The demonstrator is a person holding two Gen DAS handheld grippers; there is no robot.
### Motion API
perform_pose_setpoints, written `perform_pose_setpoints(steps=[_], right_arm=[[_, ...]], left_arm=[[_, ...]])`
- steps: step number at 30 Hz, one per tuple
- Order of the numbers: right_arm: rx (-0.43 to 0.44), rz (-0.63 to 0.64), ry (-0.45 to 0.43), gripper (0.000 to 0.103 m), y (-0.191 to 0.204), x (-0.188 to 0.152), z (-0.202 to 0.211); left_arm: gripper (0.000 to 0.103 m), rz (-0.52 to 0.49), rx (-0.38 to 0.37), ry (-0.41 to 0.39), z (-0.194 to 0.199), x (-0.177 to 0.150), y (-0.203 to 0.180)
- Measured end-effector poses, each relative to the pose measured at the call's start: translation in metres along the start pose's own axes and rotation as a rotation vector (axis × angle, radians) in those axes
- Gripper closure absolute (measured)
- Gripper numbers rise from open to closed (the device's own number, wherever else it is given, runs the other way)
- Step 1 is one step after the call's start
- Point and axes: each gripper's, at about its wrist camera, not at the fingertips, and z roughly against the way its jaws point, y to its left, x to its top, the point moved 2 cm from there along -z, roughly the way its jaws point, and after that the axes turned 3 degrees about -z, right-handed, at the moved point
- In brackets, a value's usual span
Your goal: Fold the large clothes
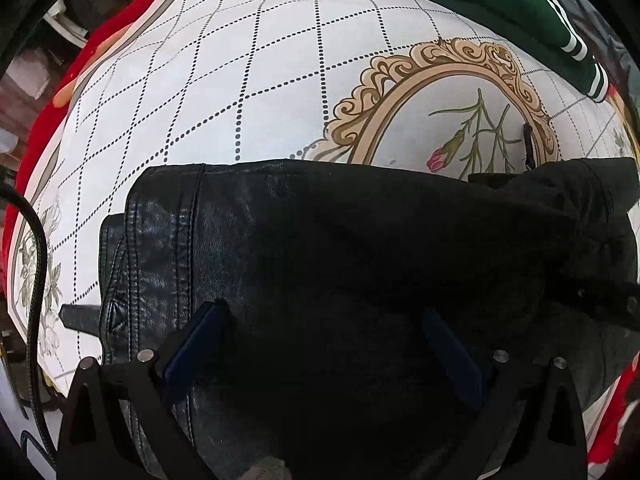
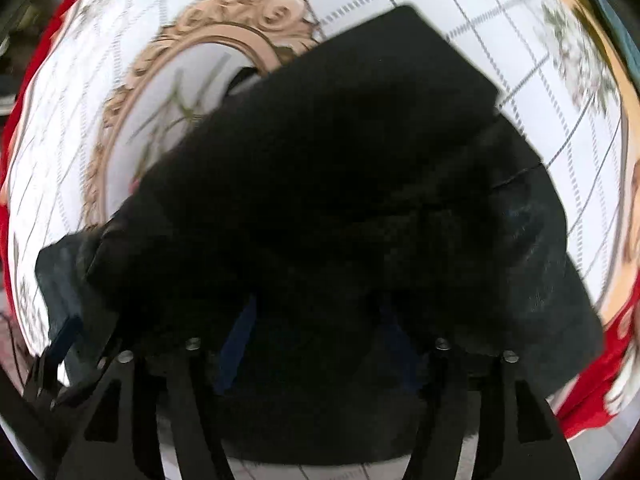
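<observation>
On the tablecloth [image 1: 248, 80]: one black jacket [image 1: 320, 240].

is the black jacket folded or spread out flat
Folded, at least partly: the black leather jacket lies as a compact bundle with layers doubled over on the tablecloth. Whether folding is finished, cannot tell.

Looks like a home, likely a dining or living room. Domestic signs throughout: a table spread with a white tablecloth [image 1: 248, 80] printed in a dotted diamond grid, with an ornate gold oval frame [image 1: 404, 92] around a pink flower [image 1: 440, 156], and a red layer [image 1: 44, 120] underneath along the edge. Clothing laid out on it: a black leather jacket [image 1: 320, 260] with stitched seams, and a dark green garment [image 1: 492, 8] with white stripes at the far side. Dim household clutter [image 1: 68, 20] beyond the table edge, too blurred to name.
</observation>
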Motion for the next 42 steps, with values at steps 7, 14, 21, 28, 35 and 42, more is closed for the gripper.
perform_pose_setpoints(steps=[7,14,21,28,35,42], right_arm=[[0.02,-0.033,0.031,0.009,-0.015,0.008,-0.011],[0.071,-0.011,-0.065,0.052,-0.013,-0.01,0.033],[0.357,-0.226,-0.152,0.054,-0.105,-0.054,0.088],[0.487,-0.509,-0.169,0.036,-0.212,-0.098,0.05],[0.639,-0.59,-0.203,0.036,-0.205,-0.101,0.01],[0.708,-0.66,-0.216,0.036,-0.235,-0.12,0.002]], left_arm=[[0.0,0.0,0.004,-0.011,-0.019,0.008,-0.005],[0.0,0.045,0.044,-0.022,0.003,0.003,-0.01],[0.0,0.084,0.01,-0.087,0.057,0.0,-0.025],[0.0,0.009,0.03,-0.021,0.026,0.006,-0.073],[0.0,-0.014,0.035,0.024,-0.006,0.005,-0.081],[0.0,0.009,0.014,0.037,-0.01,0.007,-0.08]])
